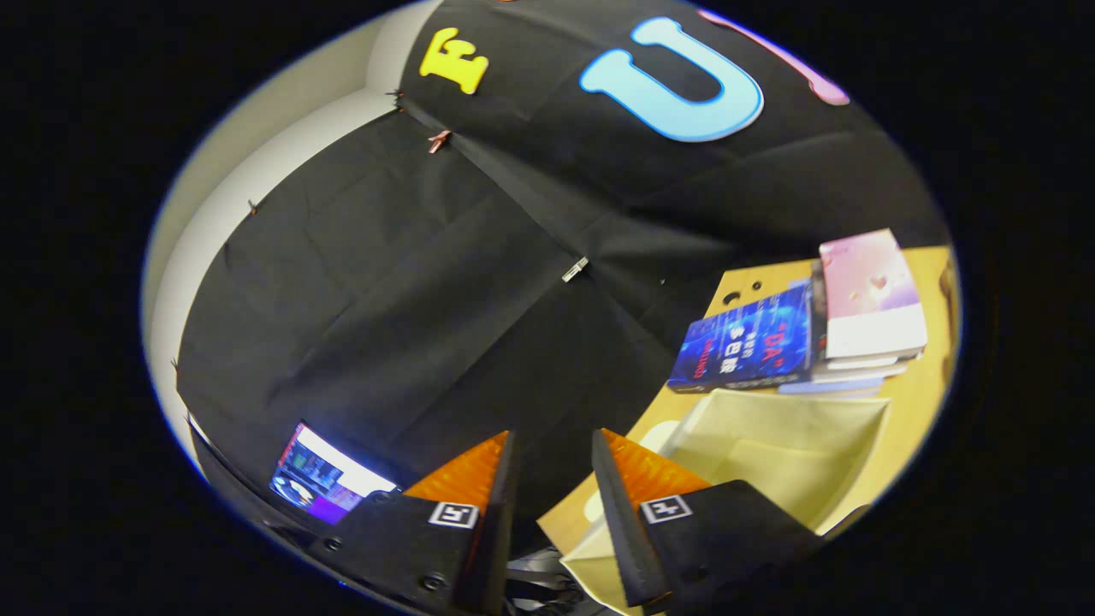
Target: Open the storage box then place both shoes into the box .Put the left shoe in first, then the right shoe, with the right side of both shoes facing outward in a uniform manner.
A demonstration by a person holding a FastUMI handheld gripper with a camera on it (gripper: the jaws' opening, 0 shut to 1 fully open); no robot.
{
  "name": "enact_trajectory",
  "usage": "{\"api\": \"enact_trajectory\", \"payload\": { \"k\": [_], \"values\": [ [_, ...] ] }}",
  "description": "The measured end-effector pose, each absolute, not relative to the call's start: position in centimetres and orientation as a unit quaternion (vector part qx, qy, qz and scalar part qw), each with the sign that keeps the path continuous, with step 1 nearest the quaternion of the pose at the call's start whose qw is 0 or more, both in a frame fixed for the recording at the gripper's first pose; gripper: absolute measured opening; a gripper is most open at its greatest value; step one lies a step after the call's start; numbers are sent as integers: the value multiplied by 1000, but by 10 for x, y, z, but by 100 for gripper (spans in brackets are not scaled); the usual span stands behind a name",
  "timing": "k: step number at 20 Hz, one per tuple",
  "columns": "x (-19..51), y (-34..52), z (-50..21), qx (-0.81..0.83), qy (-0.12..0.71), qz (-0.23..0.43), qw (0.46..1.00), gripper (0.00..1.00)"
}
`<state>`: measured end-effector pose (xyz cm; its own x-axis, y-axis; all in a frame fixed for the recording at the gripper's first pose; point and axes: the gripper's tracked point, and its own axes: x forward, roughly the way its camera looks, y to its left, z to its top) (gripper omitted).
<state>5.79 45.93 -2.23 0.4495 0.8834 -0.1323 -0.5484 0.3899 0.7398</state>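
My gripper (pixel 553 438) is open, its two fingers apart with nothing between them, and it is raised and tilted toward the black cloth wall. To the right of the fingers, partly behind the right finger, a pale cream fabric storage box (pixel 783 449) stands open on a wooden table (pixel 920 389), its inside showing. I cannot make out any shoes here.
A stack of books (pixel 804 334), one blue and one pink on top, lies on the table just beyond the box. A lit screen (pixel 329 475) glows low beside the left finger. A pale wall (pixel 282 128) rises behind the cloth.
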Motion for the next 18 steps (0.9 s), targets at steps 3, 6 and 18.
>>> {"api": "enact_trajectory", "payload": {
  "k": [3, 6, 18],
  "values": [
    [47, 410, -18, 285, 245, 435, 818, 83],
    [48, 349, -35, 229, 239, 386, 861, 98],
    [12, 144, -212, 59, 377, 136, 914, 98]
  ]
}}
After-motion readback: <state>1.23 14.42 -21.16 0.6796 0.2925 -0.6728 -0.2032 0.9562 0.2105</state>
